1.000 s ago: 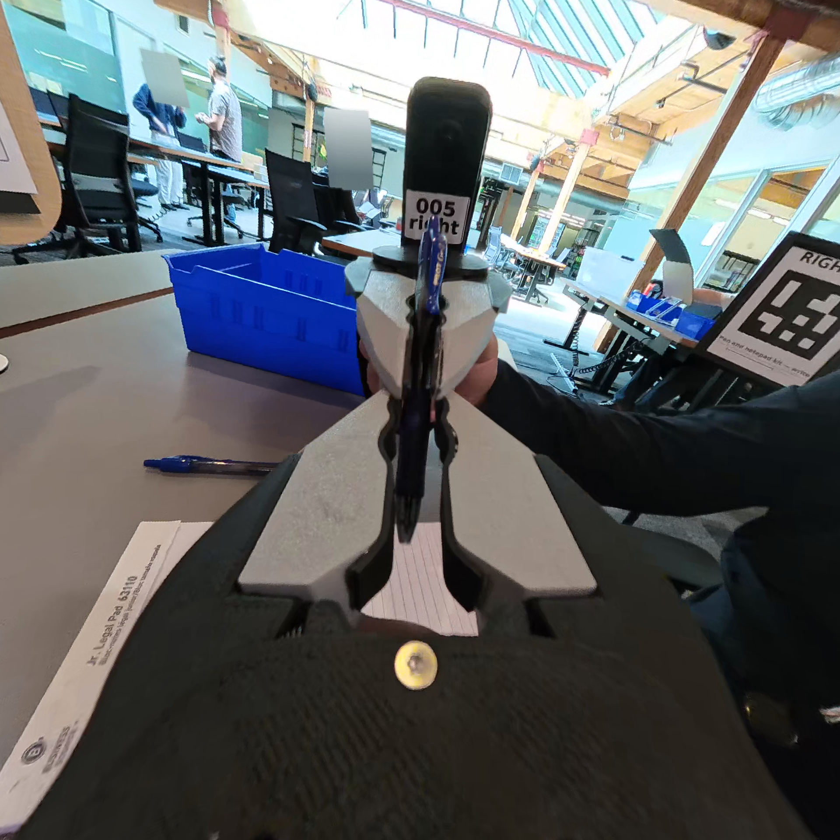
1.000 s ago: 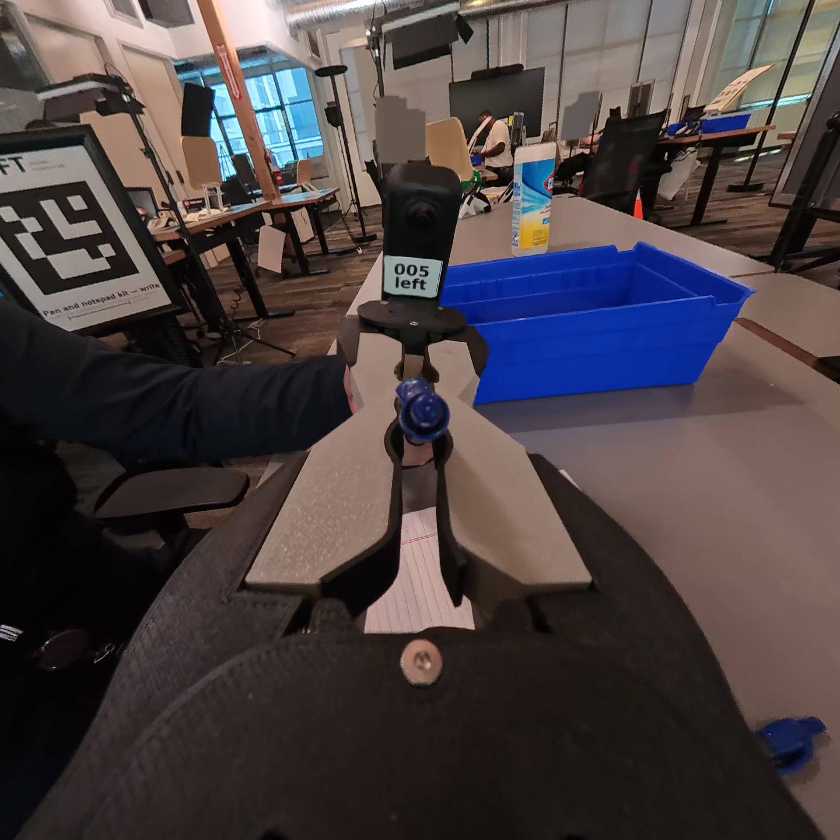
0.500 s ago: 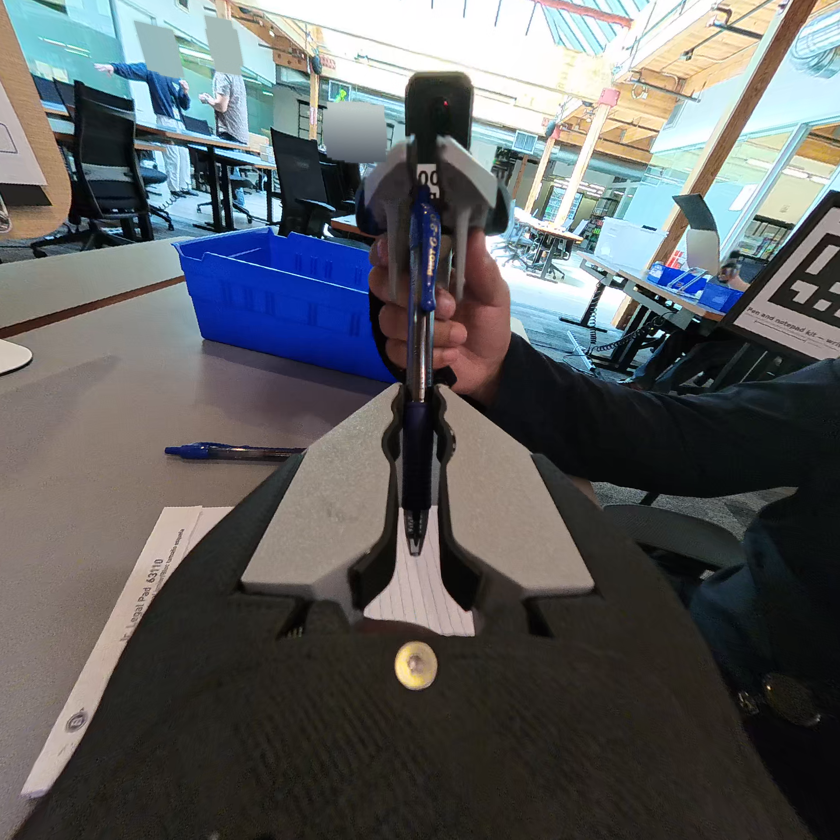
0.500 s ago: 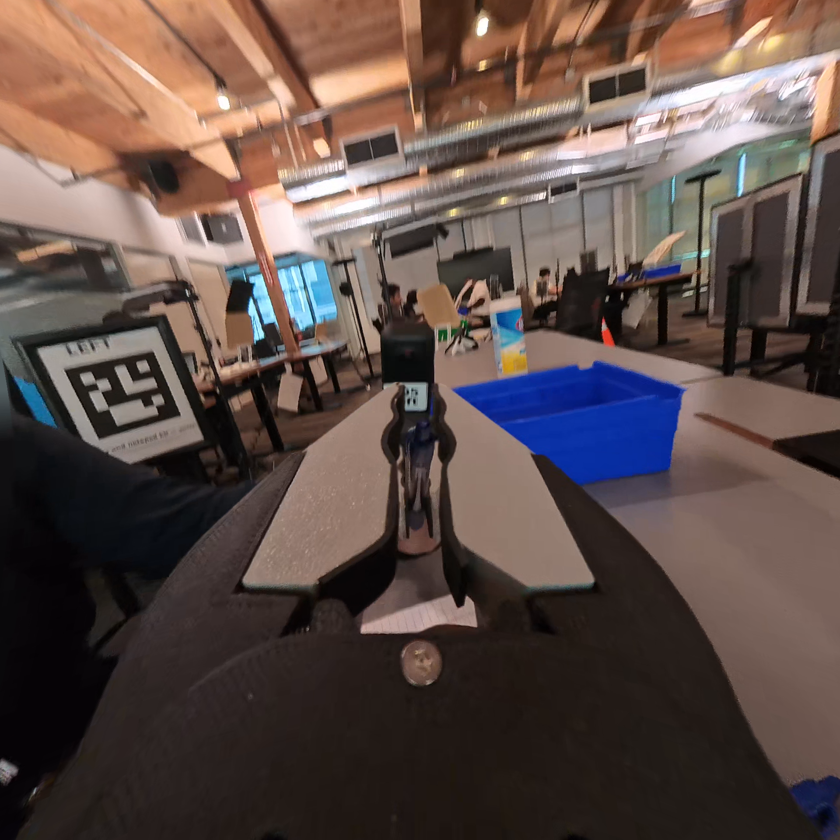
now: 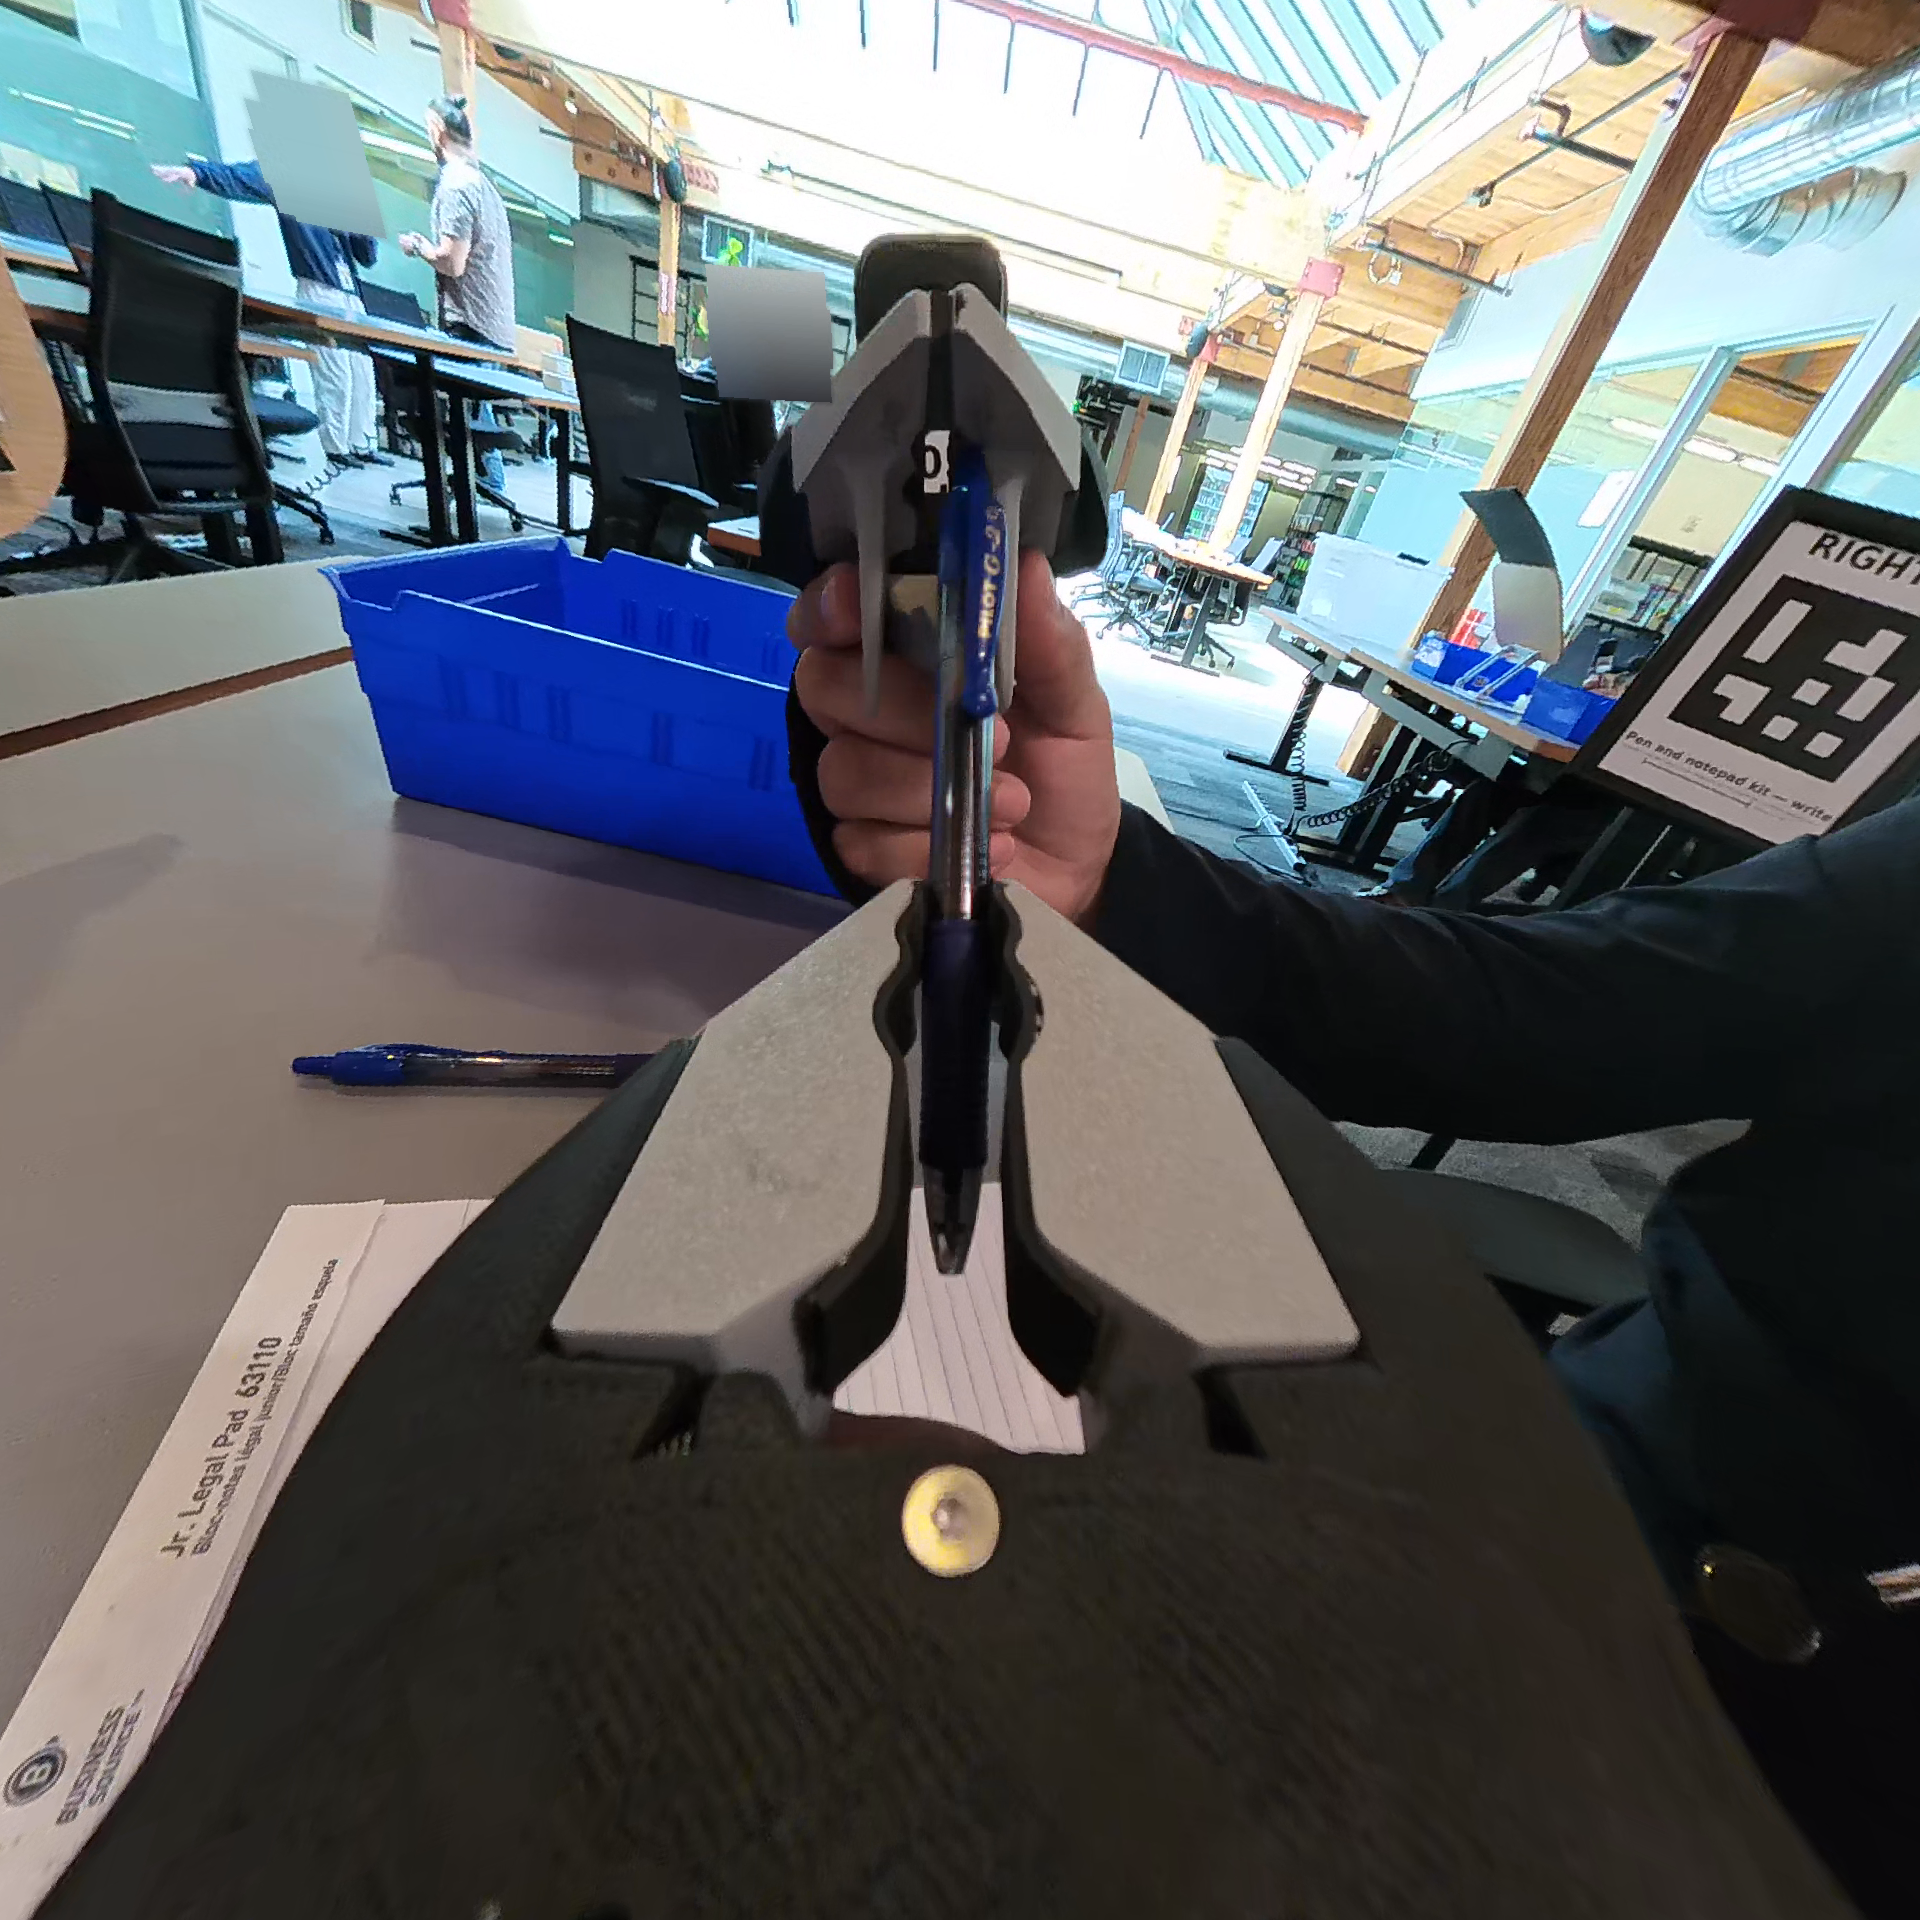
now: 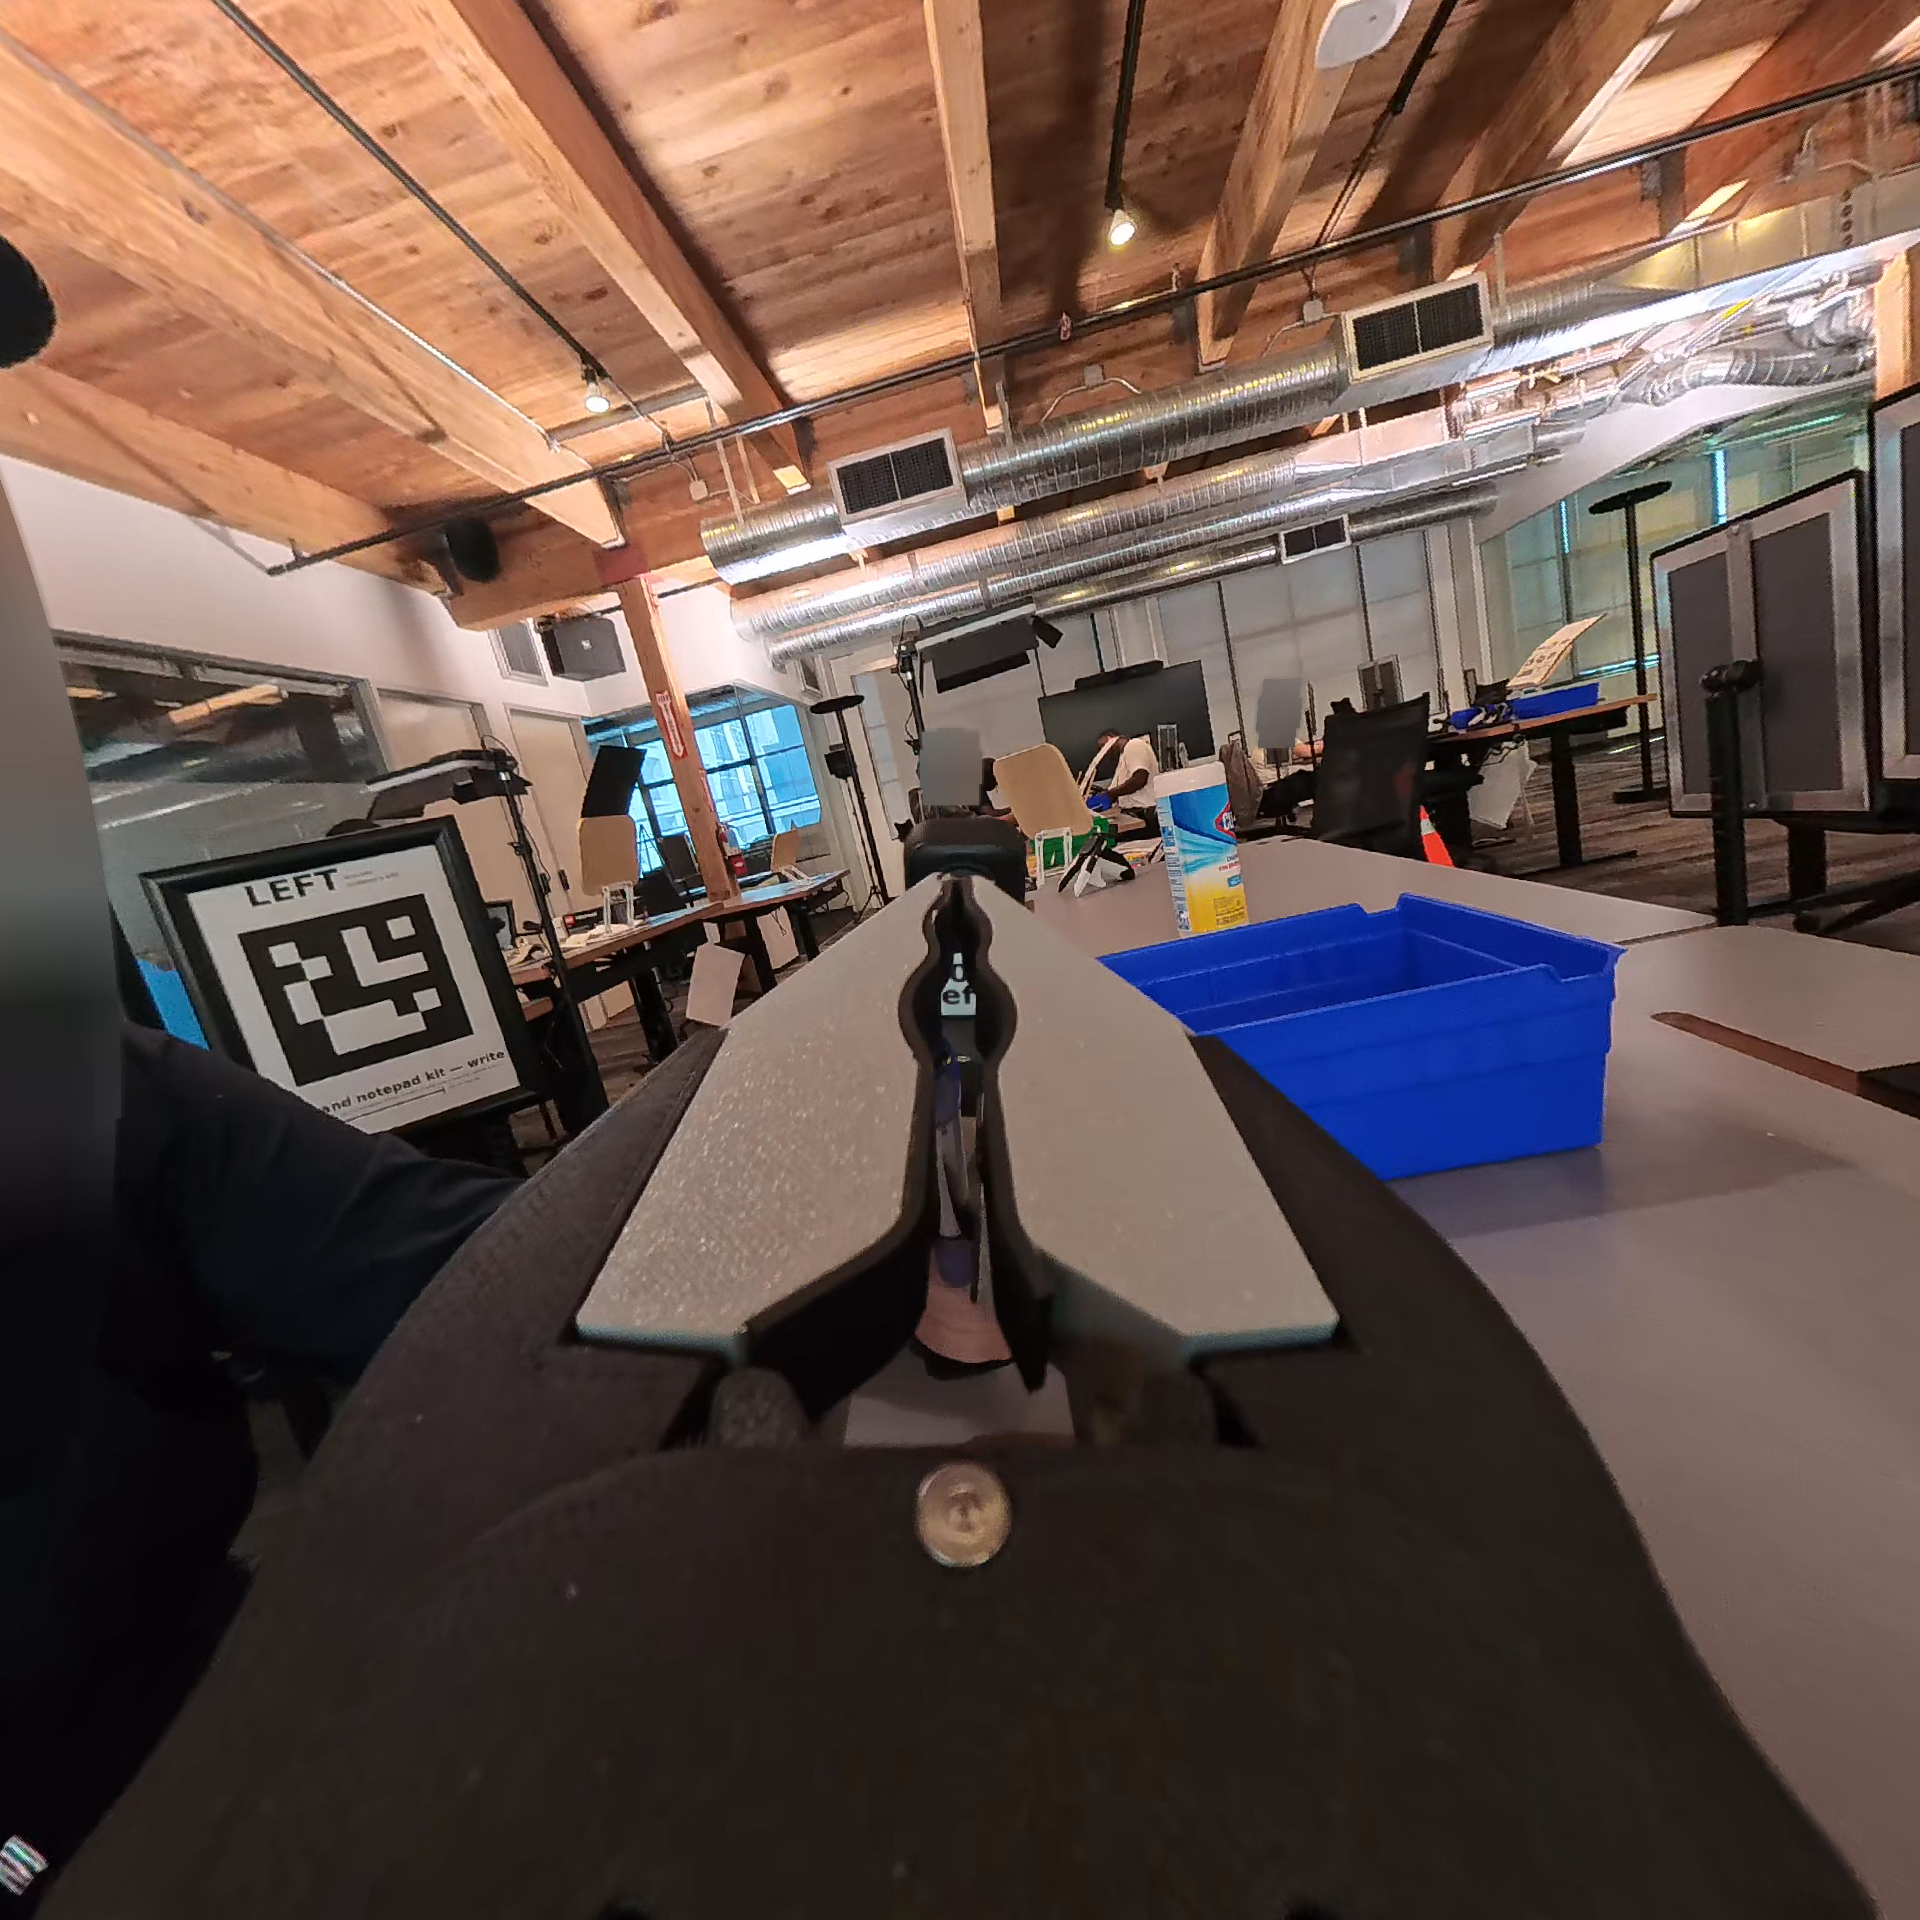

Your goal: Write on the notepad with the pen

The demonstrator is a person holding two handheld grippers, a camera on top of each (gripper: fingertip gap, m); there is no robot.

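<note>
The left gripper (image 5: pixel 956 925) pinches the blue pen (image 5: pixel 954 1049) by its grip, tip hanging just over the lined notepad (image 5: pixel 961 1371). The right gripper (image 5: pixel 940 312), pressed together, stands above the pen's top end. A second pen (image 5: pixel 468 1067) and blue bin (image 5: pixel 582 686) lie beyond on the grey table (image 5: pixel 208 987).

Glossy blue plastic pen (image 5: pixel 961 831), matt grainy grey tool fingers (image 5: pixel 769 1164), lined paper notepad (image 5: pixel 961 1382), smooth blue plastic bin (image 5: pixel 582 696)

My left gripper (image 5: pixel 956 997) has grey wedge fingers on a black textured body with one silver screw (image 5: pixel 950 1535). My right gripper (image 6: pixel 961 1049) matches it. I wear dark long sleeves (image 5: pixel 1455 997).
</note>
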